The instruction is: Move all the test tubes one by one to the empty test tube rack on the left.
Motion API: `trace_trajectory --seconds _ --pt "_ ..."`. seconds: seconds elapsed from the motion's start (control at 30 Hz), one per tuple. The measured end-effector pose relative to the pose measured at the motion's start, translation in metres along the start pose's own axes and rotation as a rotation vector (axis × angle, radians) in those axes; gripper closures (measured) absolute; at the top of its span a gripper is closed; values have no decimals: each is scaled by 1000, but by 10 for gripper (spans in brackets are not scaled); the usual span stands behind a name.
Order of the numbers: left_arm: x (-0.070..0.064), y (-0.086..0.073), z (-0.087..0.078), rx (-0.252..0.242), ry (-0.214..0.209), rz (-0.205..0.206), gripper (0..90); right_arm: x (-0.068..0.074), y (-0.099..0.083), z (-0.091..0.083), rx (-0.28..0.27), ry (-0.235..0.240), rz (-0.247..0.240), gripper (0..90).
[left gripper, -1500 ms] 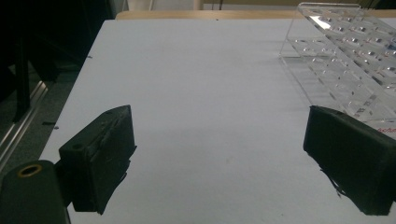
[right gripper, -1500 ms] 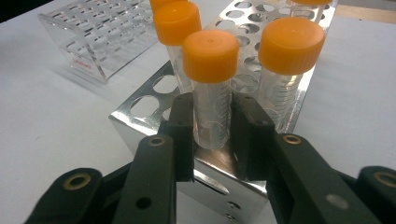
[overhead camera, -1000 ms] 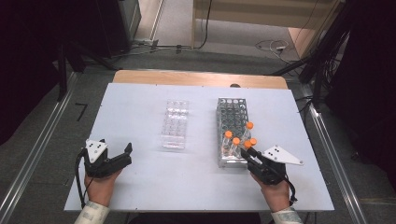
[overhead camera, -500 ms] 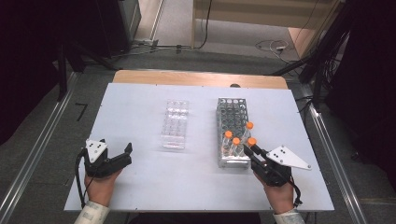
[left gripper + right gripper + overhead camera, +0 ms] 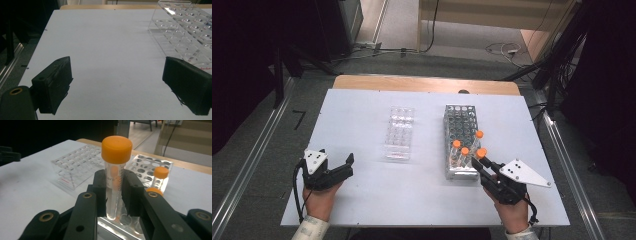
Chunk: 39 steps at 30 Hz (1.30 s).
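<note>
- The right tool [image 5: 482,161] sits at about 5 o'clock on the white tabletop [image 5: 362,200], with its jaws closed on the sides of an orange-capped tube [image 5: 114,172].
- In the right gripper view that tube stands upright between the 2 black jaws, its cap above them and its lower end at the near edge of the metal rack [image 5: 460,137].
- In the high view the gripped tube [image 5: 481,153] is at the rack's near right corner, at roughly 5 o'clock from the rack's middle.
- 3 more orange-capped tubes [image 5: 465,151] stand in the rack's near rows, just beside the gripped 1.
- The left tool [image 5: 346,166] lies at about 7 o'clock on the tabletop, well apart from both racks, jaws spread wide with nothing between them.
- In the left gripper view bare tabletop lies between those jaws, and the clear plastic rack [image 5: 185,30] is at about 2 o'clock.
- In the high view the clear plastic rack [image 5: 399,132] stands near the tabletop's centre, just left of the metal rack and apart from it.
</note>
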<state>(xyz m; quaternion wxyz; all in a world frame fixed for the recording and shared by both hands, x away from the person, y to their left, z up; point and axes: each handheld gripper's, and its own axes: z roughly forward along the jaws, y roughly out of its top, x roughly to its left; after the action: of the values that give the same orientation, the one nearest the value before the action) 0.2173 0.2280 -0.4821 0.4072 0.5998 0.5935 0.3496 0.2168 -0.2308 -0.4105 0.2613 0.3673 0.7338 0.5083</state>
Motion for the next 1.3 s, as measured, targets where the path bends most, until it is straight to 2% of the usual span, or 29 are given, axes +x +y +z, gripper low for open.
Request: trace_trajectory --seconds 0.1,0.17,0.27,0.33,0.43,0.7,0.9,1.07,1.3 --pt "-1 0 0 1 -3 0 91 8 1 1 2 48 2 720" --pt "-1 0 -1 1 -10 1 91 10 1 2 4 56 4 720" --pt "-4 1 -2 -2 -22 1 91 19 -2 8 22 97 0 720" --pt "-7 1 -3 1 -35 6 91 22 -2 10 29 107 -2 720" --pt "-14 2 -4 6 -70 19 93 32 -6 20 54 151 -5 720" --pt "-31 3 -9 6 -133 50 104 48 -12 38 101 196 -20 720" --pt "-45 8 -14 -3 -200 71 116 53 -14 49 122 200 -35 720" --pt "-57 13 -17 -10 -288 74 137 55 -15 57 136 204 -41 720" --pt "-79 18 -19 -18 -373 113 159 59 -16 71 150 207 -53 720"
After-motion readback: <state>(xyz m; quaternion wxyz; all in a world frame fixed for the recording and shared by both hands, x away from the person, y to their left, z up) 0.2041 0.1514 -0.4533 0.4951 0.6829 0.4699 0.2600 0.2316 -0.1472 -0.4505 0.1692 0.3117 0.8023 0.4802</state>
